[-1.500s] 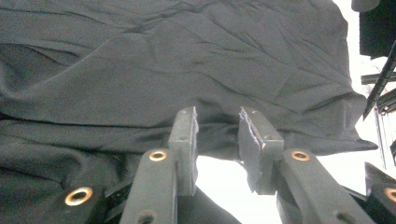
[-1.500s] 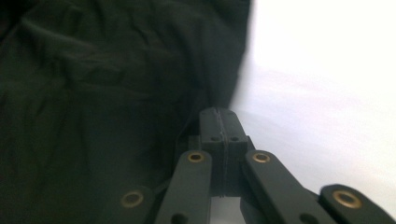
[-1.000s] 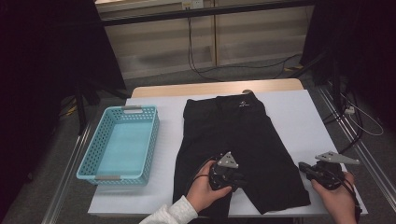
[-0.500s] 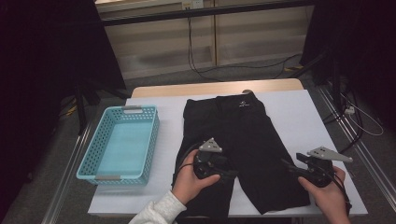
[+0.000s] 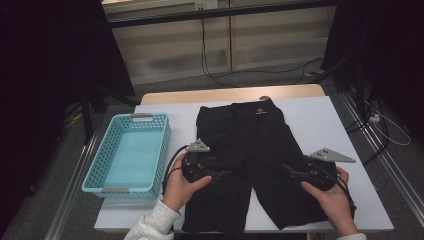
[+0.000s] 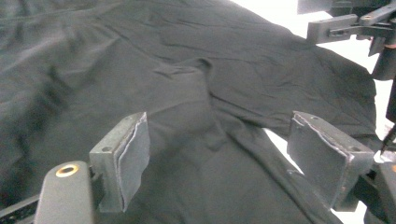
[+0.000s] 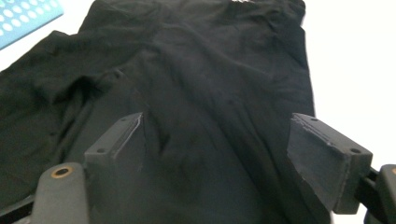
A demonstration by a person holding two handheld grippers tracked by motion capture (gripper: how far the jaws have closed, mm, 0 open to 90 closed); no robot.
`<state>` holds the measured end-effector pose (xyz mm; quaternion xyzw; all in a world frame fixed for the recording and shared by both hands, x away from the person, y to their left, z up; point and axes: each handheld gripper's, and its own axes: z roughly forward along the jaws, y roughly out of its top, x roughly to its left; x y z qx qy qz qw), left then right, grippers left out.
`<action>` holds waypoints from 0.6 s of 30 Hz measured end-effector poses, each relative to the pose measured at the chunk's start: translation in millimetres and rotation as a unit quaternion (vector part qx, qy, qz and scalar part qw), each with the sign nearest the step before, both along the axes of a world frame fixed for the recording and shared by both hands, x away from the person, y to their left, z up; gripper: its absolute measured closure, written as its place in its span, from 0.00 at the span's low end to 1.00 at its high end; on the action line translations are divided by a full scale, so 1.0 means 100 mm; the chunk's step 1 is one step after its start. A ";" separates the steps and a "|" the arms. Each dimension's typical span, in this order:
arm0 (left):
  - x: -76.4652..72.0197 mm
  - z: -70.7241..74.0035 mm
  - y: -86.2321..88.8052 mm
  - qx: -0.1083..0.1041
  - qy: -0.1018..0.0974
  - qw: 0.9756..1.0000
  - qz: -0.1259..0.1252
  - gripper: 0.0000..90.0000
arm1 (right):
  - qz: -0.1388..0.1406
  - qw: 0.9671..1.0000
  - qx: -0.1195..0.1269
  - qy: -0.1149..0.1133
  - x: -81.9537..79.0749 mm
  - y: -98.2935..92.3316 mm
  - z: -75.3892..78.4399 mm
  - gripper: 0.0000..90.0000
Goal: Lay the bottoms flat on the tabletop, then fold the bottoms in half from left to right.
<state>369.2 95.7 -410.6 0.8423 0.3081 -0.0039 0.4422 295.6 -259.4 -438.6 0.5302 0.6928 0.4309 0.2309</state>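
Observation:
A pair of black shorts (image 5: 260, 160) lies flat on the white table top (image 5: 320, 120), waistband at the far side, legs toward me. My left gripper (image 5: 226, 175) hovers over the shorts' left leg and points right. Its jaws have just been opening and stand apart over the cloth (image 6: 187, 93), gripping nothing (image 6: 224, 158). My right gripper (image 5: 289, 170) hovers over the right leg and points left. Its jaws have also just been opening, with only cloth (image 7: 210, 70) below them (image 7: 219, 154). The right gripper (image 6: 355, 23) also appears at the top right of the left gripper view.
A turquoise plastic basket (image 5: 100, 170) stands on the table's left side, next to the shorts; its corner (image 7: 23, 18) shows in the right gripper view. Bare white table lies right of the shorts. Cables run over the floor beyond the table.
Both hands have moved left and slightly up over the shorts. The left gripper went from the crotch area to the left leg. Both pairs of jaws have opened.

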 end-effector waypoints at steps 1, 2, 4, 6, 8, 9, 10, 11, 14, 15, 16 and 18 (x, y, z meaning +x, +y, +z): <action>0.01 0.00 0.02 0.003 0.000 1.000 0.004 0.23 | 0.003 1.000 0.000 0.000 0.02 0.03 0.01 0.21; 0.01 -0.01 0.04 0.004 0.000 1.000 0.007 0.23 | 0.005 1.000 -0.008 -0.002 0.03 0.06 0.02 0.20; 0.02 -0.02 0.07 0.006 0.000 1.000 0.011 0.23 | 0.016 1.000 -0.021 -0.006 0.04 0.13 0.04 0.20; 0.03 -0.02 0.11 0.007 0.001 1.000 0.016 0.22 | 0.027 1.000 -0.013 -0.007 0.05 0.16 0.05 0.20; 0.04 -0.02 0.14 0.009 -0.001 1.000 0.022 0.22 | 0.030 0.999 -0.014 -0.006 0.06 0.18 0.05 0.19; 0.04 -0.02 0.16 0.011 -0.002 1.000 0.026 0.21 | 0.031 0.999 -0.012 -0.006 0.06 0.18 0.05 0.19; 0.05 -0.02 0.17 0.012 -0.002 1.000 0.029 0.21 | 0.031 0.999 -0.013 -0.005 0.06 0.19 0.05 0.18; 0.05 -0.03 0.18 0.014 -0.001 0.999 0.032 0.20 | 0.031 0.999 -0.015 -0.006 0.06 0.19 0.05 0.18; 0.06 -0.06 0.22 0.019 0.002 0.999 0.039 0.17 | 0.035 0.999 -0.012 -0.008 0.08 0.21 0.06 0.18; 0.06 -0.08 0.23 0.020 0.004 0.999 0.044 0.17 | 0.037 0.999 -0.012 -0.009 0.09 0.22 0.07 0.18; 0.07 -0.09 0.25 0.021 0.004 0.999 0.047 0.17 | 0.039 0.999 -0.014 -0.010 0.10 0.23 0.07 0.18; 0.08 -0.10 0.27 0.021 0.005 0.998 0.052 0.17 | 0.041 0.999 -0.015 -0.011 0.10 0.25 0.08 0.17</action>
